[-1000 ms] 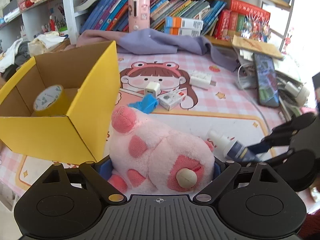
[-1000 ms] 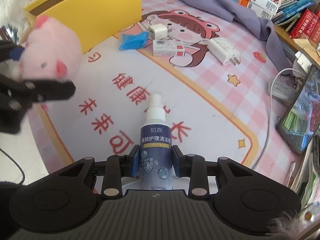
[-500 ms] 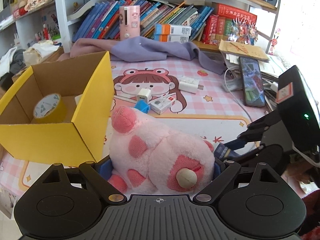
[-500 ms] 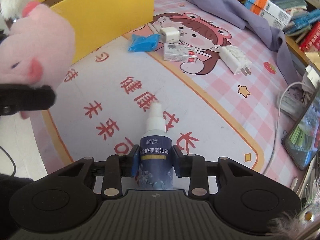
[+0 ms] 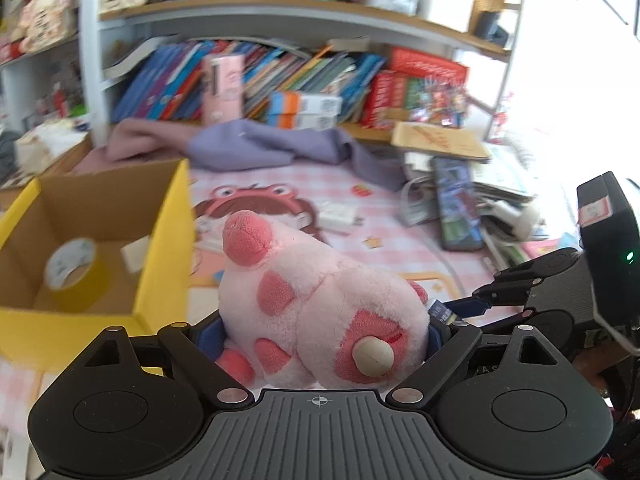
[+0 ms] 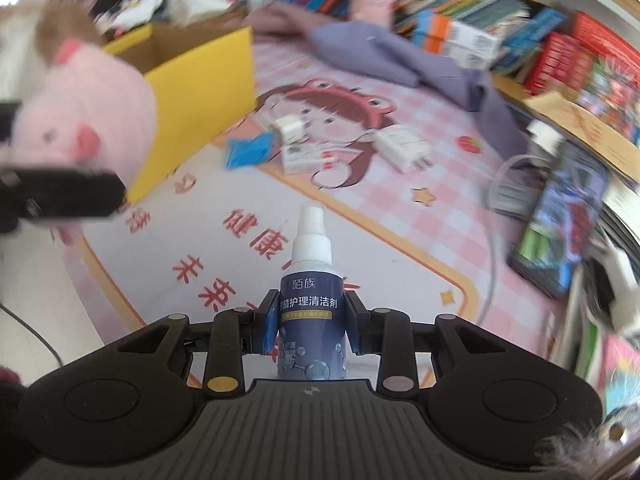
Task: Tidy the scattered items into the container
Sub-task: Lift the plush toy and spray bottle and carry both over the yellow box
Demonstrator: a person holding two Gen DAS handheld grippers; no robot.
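Note:
My left gripper (image 5: pixel 320 330) is shut on a pink plush pig (image 5: pixel 320 304), held above the table to the right of the yellow cardboard box (image 5: pixel 164 240). A roll of tape (image 5: pixel 72 268) lies inside the box. My right gripper (image 6: pixel 312 320) is shut on a dark blue spray bottle (image 6: pixel 312 304) with a white nozzle, lifted over the pink cartoon mat (image 6: pixel 360 208). In the right wrist view the plush pig (image 6: pixel 80 112) and the left gripper's finger (image 6: pixel 60 196) show at the left, in front of the box (image 6: pixel 208 80).
On the mat lie a blue packet (image 6: pixel 248 152), a white charger cube (image 6: pixel 290 128), a small white and red box (image 6: pixel 306 156) and a white plug adapter (image 6: pixel 404 146). A purple cloth (image 5: pixel 272 146), a phone (image 5: pixel 456 208), cables and book stacks line the back and right.
Both grippers have risen with their loads. The bottle has left the mat. The views have tilted up, showing more of the shelf.

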